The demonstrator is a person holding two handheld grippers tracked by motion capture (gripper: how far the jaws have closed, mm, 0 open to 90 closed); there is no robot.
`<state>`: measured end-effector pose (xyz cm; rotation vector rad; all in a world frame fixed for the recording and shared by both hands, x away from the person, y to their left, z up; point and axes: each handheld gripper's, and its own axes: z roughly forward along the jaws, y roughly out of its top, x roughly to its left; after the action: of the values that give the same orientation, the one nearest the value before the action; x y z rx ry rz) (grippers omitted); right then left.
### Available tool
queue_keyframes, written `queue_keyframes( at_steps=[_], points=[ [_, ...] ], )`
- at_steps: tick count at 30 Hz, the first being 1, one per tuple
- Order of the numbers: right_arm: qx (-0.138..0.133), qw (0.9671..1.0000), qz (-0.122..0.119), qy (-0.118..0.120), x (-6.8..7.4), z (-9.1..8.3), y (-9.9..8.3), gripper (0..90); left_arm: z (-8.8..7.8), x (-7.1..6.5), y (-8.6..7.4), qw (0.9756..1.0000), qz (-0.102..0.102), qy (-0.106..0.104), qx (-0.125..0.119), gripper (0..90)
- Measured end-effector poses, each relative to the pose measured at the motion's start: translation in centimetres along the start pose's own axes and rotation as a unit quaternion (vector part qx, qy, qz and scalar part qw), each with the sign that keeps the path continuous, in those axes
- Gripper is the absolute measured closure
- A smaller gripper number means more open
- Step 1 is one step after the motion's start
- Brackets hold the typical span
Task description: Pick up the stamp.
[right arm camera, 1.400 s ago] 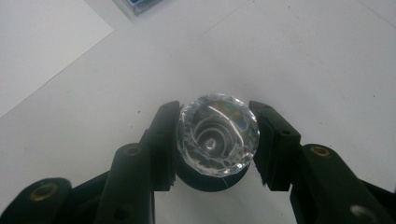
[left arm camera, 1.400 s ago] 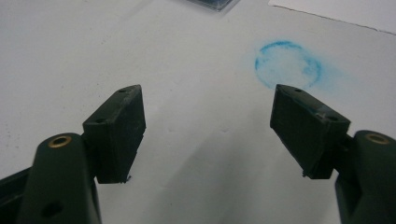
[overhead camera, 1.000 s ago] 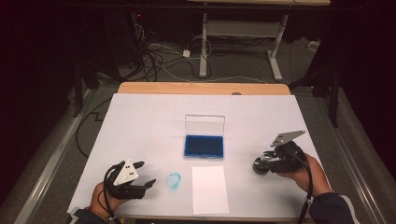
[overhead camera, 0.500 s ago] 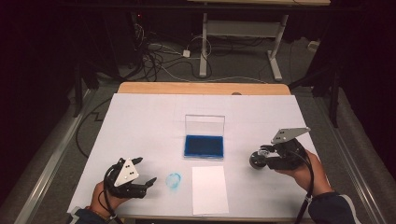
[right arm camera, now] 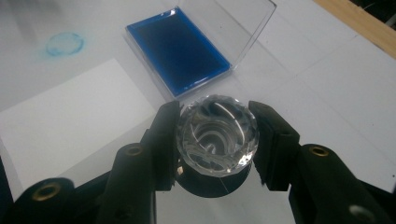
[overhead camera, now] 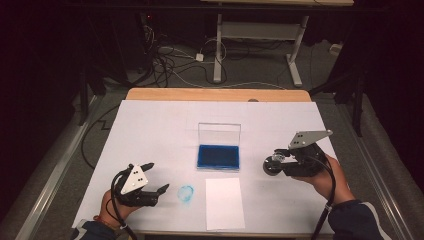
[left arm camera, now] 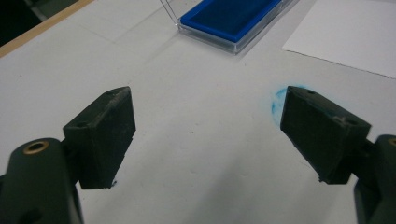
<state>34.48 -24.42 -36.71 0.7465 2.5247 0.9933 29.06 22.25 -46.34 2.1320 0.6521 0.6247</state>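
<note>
The right gripper [right arm camera: 215,140] has its jaws shut tight on the clear round stamp [right arm camera: 217,140] above the table [overhead camera: 150,130], near the open blue ink pad [overhead camera: 218,155], so press it flat there, while the left gripper [overhead camera: 150,177] jaws, just opened, hold nothing.

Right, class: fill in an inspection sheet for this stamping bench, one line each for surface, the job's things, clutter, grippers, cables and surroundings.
Surface: white sheet over the wooden table, with a round blue ink mark on it.
Job's things: clear faceted stamp; blue ink pad in its clear case, lid standing open; blank white paper at the near edge.
Clutter: nothing seen.
Grippers: left gripper open, jaws having just been opening with nothing between them; right gripper shut on the stamp, off the surface.
Cables: a black cable trails from the right gripper; loose floor cables behind the table.
Surroundings: dark room, a desk frame beyond.
</note>
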Motion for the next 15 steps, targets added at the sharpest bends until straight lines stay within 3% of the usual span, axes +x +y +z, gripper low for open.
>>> queue_keyframes(
  at_steps=[9,10,15],
  points=[
    [-0.019,0.9993,-0.031,0.012,1.2,0.3,1.8,57.0,0.3,-0.2,0.3,0.9998,-0.003,-0.017,-0.002,17.1],
    [-0.019,0.9991,-0.034,0.015,1.3,0.4,2.0,57.0,0.2,-0.2,0.3,0.9997,-0.012,-0.019,-0.006,17.4],
    [-0.017,0.9987,-0.043,0.022,1.8,0.9,2.5,57.0,0.2,0.0,0.3,0.9996,-0.024,-0.014,-0.007,17.7]
  ],
)
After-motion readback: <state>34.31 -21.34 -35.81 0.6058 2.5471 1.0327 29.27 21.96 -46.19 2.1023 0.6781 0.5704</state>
